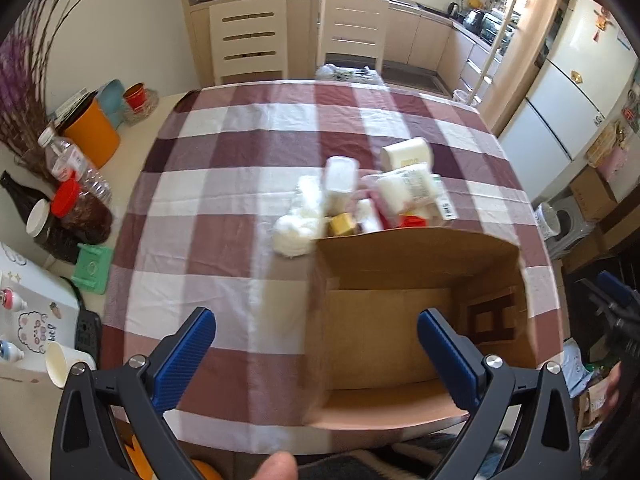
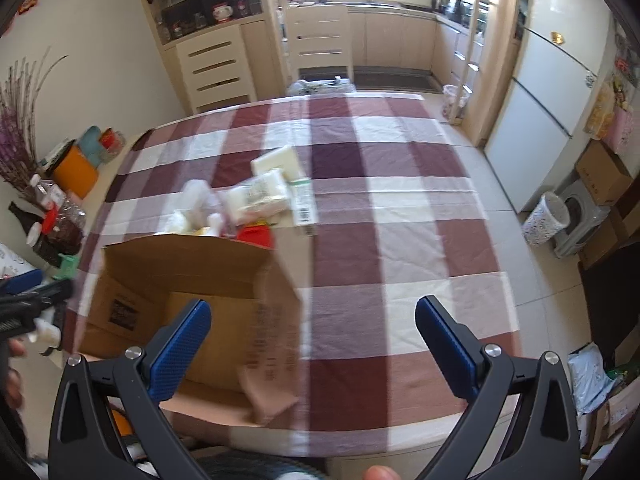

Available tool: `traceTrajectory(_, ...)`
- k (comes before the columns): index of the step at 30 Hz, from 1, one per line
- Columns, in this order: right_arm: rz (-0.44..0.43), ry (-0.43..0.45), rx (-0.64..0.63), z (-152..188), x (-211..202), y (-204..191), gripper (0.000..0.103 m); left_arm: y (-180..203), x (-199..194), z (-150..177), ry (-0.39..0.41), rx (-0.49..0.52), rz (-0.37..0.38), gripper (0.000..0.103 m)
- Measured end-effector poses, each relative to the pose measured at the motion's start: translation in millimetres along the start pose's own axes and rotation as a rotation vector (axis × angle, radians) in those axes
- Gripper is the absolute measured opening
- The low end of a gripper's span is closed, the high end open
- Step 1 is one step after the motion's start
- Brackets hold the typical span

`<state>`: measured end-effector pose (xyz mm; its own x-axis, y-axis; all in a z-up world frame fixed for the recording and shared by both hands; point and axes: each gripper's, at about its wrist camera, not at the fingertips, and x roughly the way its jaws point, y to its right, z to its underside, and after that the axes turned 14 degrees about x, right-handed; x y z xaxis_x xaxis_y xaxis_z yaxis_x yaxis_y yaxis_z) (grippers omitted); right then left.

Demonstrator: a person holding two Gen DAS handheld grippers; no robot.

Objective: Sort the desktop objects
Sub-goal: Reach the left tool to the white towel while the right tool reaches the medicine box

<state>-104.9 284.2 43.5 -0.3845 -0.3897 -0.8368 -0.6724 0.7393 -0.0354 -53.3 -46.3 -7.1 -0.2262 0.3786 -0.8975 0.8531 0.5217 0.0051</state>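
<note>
Left gripper [image 1: 316,344] and right gripper [image 2: 312,336]: both spread wide, empty, above the table's near edge. Below them an open brown cardboard box [image 1: 400,320] sits on the maroon-and-white checked tablecloth [image 2: 400,240], apparently empty. Just behind the box is a blurred pile: soft white cotton-like wad [image 1: 292,232], white plastic-wrapped packs [image 1: 408,188], a small red item [image 2: 256,236]. Likely light and squashy; wrap looks slippery, so pinch across the pack body.

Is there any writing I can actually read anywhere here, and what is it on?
"bt p": roughly, on the white cartoon sheet at the left edge; partly cut off.
Print on the cardboard box: too blurred to read.
Barcode label on the white packet: too small.
Bottle label: unreadable.
</note>
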Motion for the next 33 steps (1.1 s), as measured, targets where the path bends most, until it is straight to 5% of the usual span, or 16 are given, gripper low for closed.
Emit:
traceTrajectory(8, 0.046, 0.108, 0.022, -19.0, 26.9, 81.5, 0.103, -91.2, 16.9, 25.2, 0.11, 0.097, -0.05, 0.103)
traceTrajectory(12, 0.13, 0.144, -0.054, -30.0, 74.5, 103.9, 0.103, -137.3, 69.7, 31.8, 0.072, 0.102, -0.026, 0.103)
traceTrajectory(16, 0.124, 0.104, -0.108, -38.0, 126.6, 101.6, 0.103, -162.1, 133.1, 26.5, 0.011, 0.067, 0.018, 0.103)
traceTrajectory(23, 0.046, 0.01, -0.213, -53.2, 205.4, 50.2, 0.102, -120.8, 199.5, -30.3, -0.02, 0.201, 0.163, 0.102)
traceTrajectory(30, -0.11, -0.038, -0.318, -69.7, 234.9, -13.5, 0.102, -64.9, 220.3, -70.2, -0.039, 0.408, 0.35, 0.102)
traceTrajectory(33, -0.154, -0.085, -0.353, -70.3, 248.2, -32.6, 0.102, -48.9, 231.4, -78.6, -0.077, 0.425, 0.418, 0.102)
